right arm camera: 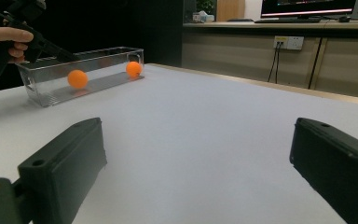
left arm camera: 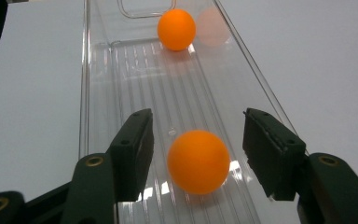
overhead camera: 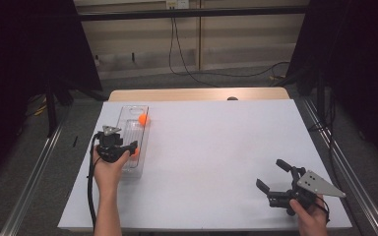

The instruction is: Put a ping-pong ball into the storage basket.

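Near orange ball (left arm camera: 198,161) lying on the ribbed floor of the clear plastic tray (left arm camera: 86,93), at the tray's end closer to the person. Positioned between the two black jaws of the left tongs (left arm camera: 198,154), with a visible gap to each pad; not gripped. Left tongs parted, jaws reaching down inside the tray walls to either side of the ball. Confirmed from the high view: left tongs (overhead camera: 128,149) poised over the near end of the tray (overhead camera: 128,110), ball partly hidden beside them (overhead camera: 136,151).

Second orange ball (left arm camera: 176,29) resting at the far end of the same tray, close to the end wall, well apart from the first; seen also from above (overhead camera: 143,119) and from the right gripper view (right arm camera: 134,68), with the near ball (right arm camera: 77,79) showing through the clear side wall (right arm camera: 42,93).

Tray standing lengthwise on the left part of the white worktop (overhead camera: 216,147), long axis running away from the person.

Right tongs (overhead camera: 270,178) held low over the near right corner of the worktop, well apart from the tray. Jaws wide apart, nothing between them; bare worktop (right arm camera: 196,154) visible in the gap. Grey three-cornered plate (overhead camera: 320,184) on top.
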